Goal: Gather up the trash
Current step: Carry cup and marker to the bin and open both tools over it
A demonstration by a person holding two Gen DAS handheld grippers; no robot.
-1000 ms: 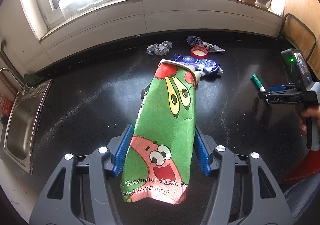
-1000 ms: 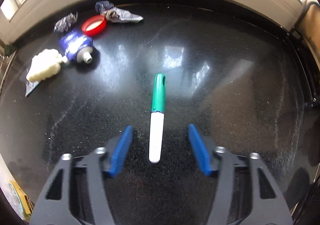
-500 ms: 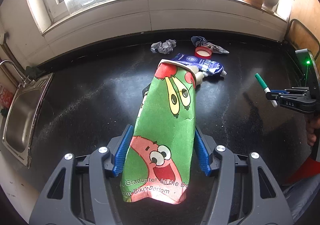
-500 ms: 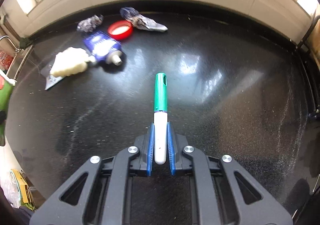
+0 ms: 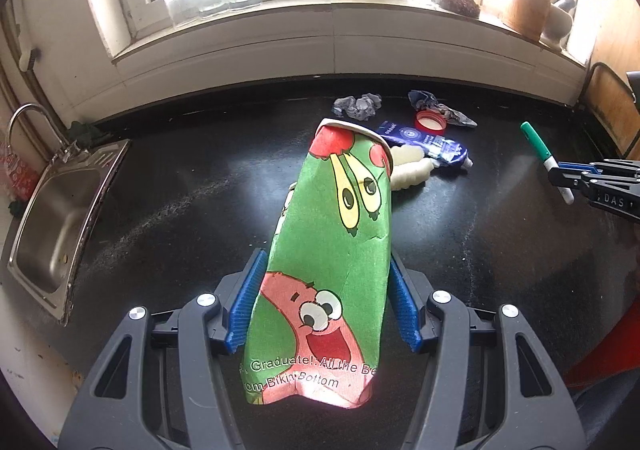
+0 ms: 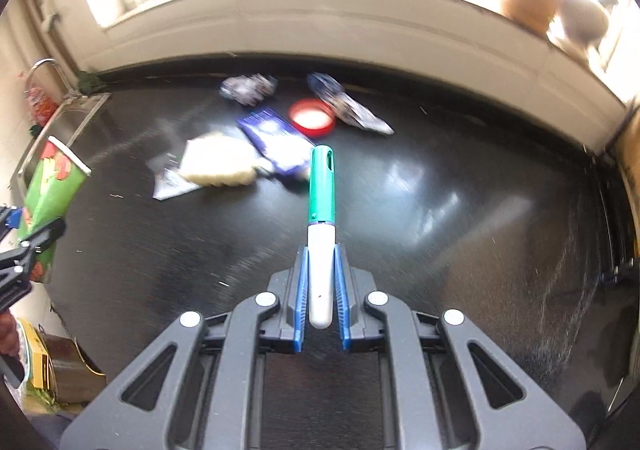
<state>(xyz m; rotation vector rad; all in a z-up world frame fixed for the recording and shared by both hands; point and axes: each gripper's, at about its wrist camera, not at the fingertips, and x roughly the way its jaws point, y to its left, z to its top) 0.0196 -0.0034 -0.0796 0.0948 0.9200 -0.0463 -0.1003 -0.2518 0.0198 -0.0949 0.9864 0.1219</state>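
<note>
Fingers of my right gripper are clamped on the white barrel of a green-capped marker, lifted clear of the black counter. My left gripper pinches a crushed green cartoon paper cup. Beyond lie a blue tube, a red lid and crumpled wrappers.

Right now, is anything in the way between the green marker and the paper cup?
Nothing visible. The right tool holds the green marker above the black counter, and the paper cup in the left tool sits off to its side across open space.
</note>
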